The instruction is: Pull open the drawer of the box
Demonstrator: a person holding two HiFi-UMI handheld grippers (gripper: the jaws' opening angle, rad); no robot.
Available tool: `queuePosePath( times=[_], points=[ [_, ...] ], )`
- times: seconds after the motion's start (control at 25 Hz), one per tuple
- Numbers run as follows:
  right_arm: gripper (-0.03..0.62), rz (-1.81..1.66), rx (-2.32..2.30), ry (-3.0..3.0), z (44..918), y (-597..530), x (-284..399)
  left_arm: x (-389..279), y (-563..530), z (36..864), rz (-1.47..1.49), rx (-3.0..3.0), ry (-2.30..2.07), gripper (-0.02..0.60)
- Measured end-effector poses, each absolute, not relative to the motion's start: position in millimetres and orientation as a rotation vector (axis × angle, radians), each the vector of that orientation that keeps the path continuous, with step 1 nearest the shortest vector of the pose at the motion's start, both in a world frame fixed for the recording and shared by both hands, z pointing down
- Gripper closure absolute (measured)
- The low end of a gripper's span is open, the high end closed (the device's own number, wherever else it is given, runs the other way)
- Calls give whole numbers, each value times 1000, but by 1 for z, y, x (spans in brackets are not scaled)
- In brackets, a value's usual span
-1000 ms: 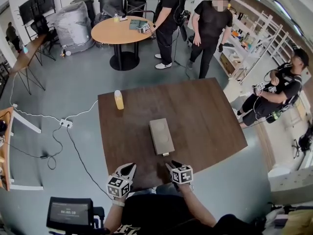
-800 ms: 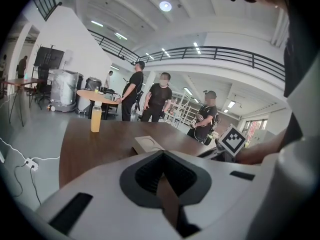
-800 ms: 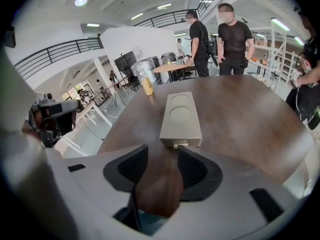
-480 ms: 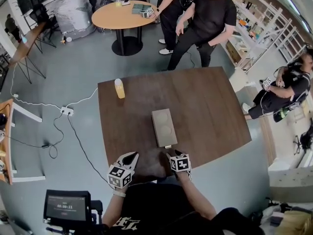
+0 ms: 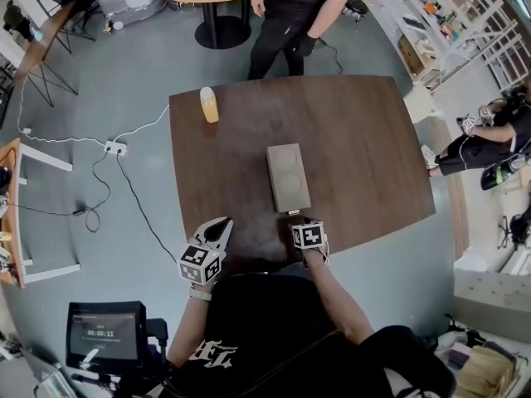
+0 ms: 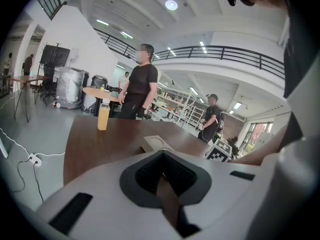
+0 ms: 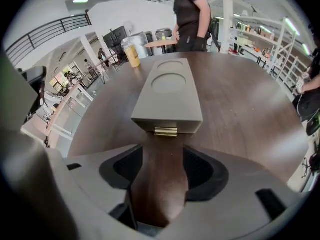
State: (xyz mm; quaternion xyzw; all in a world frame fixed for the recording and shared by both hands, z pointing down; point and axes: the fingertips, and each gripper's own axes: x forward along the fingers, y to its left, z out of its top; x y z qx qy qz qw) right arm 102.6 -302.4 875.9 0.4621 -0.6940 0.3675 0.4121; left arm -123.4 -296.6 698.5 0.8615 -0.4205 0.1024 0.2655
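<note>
A grey-brown box (image 5: 288,177) lies in the middle of the dark wooden table (image 5: 365,156), its short end with a small brass drawer handle (image 5: 293,213) facing me. In the right gripper view the box (image 7: 170,94) is straight ahead and the handle (image 7: 165,131) sits just beyond the jaw tips, not between them. My right gripper (image 5: 300,220) (image 7: 162,151) is just short of that handle, jaws opening wide with only table showing between them. My left gripper (image 5: 222,222) (image 6: 162,156) hovers over the table's near-left edge, jaws together and empty.
A bottle of orange drink (image 5: 208,104) (image 6: 103,116) stands near the table's far-left corner. A person (image 5: 286,7) stands at the far edge. A power strip and cables (image 5: 114,148) lie on the floor to the left. Another person (image 5: 489,135) sits at the right.
My right gripper moved forward to the box's handle end and its jaws spread. The standing person walked up to the table's far edge. The left gripper stayed about where it was.
</note>
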Motion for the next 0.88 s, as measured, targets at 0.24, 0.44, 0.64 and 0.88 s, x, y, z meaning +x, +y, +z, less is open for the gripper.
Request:
queuePosePath(
  times=[0.24,0.44,0.64,0.88],
  points=[
    [372,919,1133,-1684,902,-312,98,-137,-288,706,297,2298,-1137,575],
    [372,928,1140,-1662,909,-328,96,-138,-287,704,303,2298,-1131,575],
    [373,916,1158,-1615,912,-336,95,-142,-291,699,305,2307,-1146,575],
    [413,1007,1150,-1587,914,-334,94,-139,-287,699,316,2309,-1139,575]
  ],
)
